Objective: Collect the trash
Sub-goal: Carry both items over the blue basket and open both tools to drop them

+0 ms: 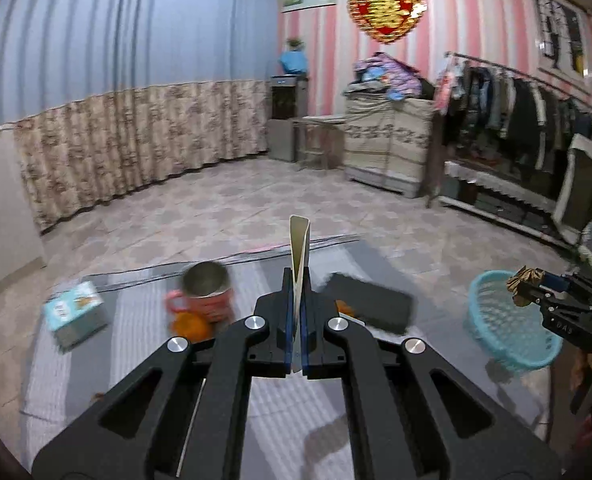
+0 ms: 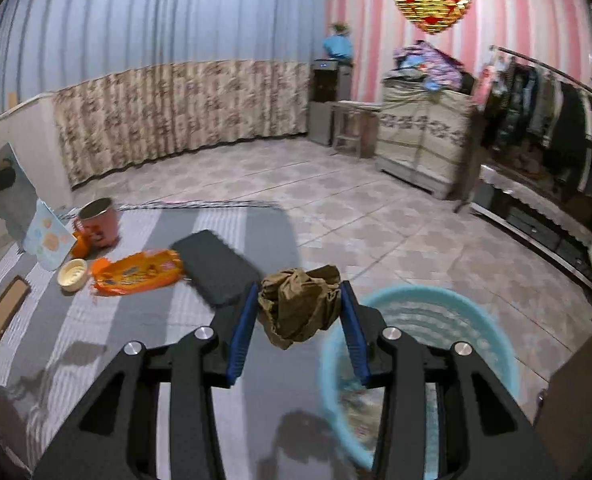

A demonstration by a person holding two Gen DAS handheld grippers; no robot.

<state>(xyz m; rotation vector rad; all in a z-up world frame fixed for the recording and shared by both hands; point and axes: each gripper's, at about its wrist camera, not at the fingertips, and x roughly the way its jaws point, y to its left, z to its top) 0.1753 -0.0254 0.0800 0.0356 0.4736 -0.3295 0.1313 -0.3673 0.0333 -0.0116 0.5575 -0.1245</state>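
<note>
Striped bedding under me: my right gripper (image 2: 299,304) pinches a brown wrapper (image 2: 299,304) beside the blue basket (image 2: 496,320) at the bed's edge (not over it); a loose squeeze could drop it. My left gripper (image 1: 296,292) clamps a card (image 1: 298,248).

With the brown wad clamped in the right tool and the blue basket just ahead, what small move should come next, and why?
Probably carry the right tool a little right and forward over the blue basket, then open. The crumpled brown wad sits pinched between its pads, left of the basket's rim, so dropping it now may land it on the striped cloth.

Black gripper (image 1: 296,280) — blue pads, silver screws
</note>
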